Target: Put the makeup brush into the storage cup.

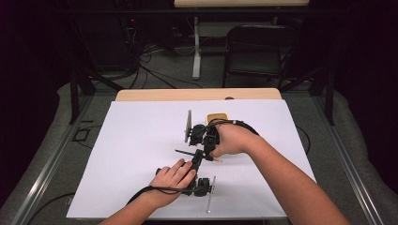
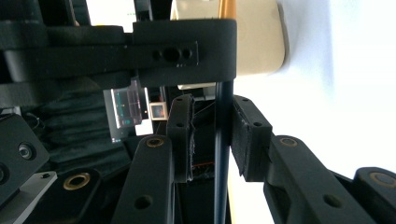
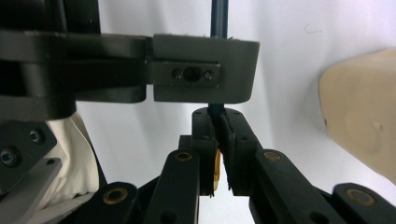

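The right gripper's (image 3: 218, 122) fingers clamp a thin dark pencil (image 3: 218, 18) near its yellow tip, while the left gripper's (image 2: 214, 135) fingers sit slightly parted around its shaft (one pad touching, one clear). Both meet mid-bench on white paper (image 1: 136, 140), near a beige block (image 1: 217, 117).
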{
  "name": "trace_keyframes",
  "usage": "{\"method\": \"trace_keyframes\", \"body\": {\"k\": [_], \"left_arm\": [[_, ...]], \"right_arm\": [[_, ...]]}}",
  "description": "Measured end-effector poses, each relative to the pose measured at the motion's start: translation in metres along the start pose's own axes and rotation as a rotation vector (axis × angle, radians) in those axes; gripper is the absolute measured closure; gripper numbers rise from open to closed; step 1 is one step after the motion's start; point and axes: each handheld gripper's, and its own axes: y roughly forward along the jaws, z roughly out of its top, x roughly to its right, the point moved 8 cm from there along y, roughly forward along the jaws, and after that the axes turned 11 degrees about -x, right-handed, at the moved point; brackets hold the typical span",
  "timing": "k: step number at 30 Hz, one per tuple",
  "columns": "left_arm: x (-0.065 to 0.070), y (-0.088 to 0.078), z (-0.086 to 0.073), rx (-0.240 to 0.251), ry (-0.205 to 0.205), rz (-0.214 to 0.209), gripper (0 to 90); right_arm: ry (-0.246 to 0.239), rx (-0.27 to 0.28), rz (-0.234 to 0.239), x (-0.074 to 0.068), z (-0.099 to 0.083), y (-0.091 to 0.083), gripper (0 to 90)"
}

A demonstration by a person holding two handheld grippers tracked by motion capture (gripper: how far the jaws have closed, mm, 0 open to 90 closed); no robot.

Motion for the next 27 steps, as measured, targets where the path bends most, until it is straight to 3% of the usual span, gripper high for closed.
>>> {"method": "trace_keyframes", "body": {"k": [8,9,13,19,22,27], "left_arm": [[0.0028,-0.0002,-0.0003,-0.006,0.009,-0.026,78.3],[0.0052,0.0002,-0.0007,-0.009,0.000,-0.048,79.4],[0.0015,0.0000,-0.0017,-0.018,0.011,-0.025,81.1],[0.0035,0.0002,-0.0006,-0.016,0.017,-0.036,82.2],[0.0016,-0.0006,-0.0014,-0.040,0.052,-0.032,82.2],[0.0031,0.0005,0.0006,-0.015,0.023,-0.045,82.7]], "right_arm": [[0.005,-0.006,0.006,-0.0009,0.0004,0.0003,83.9],[0.005,0.002,0.008,-0.0010,0.0010,0.0005,83.9],[0.004,0.010,0.007,-0.0006,0.0018,-0.0006,83.9],[0.009,0.008,0.011,-0.0003,0.0014,-0.0005,83.9],[0.009,0.004,0.012,-0.0001,0.0008,-0.0005,83.9],[0.007,0.002,0.010,0.0003,0.0002,-0.0015,83.9]]}}
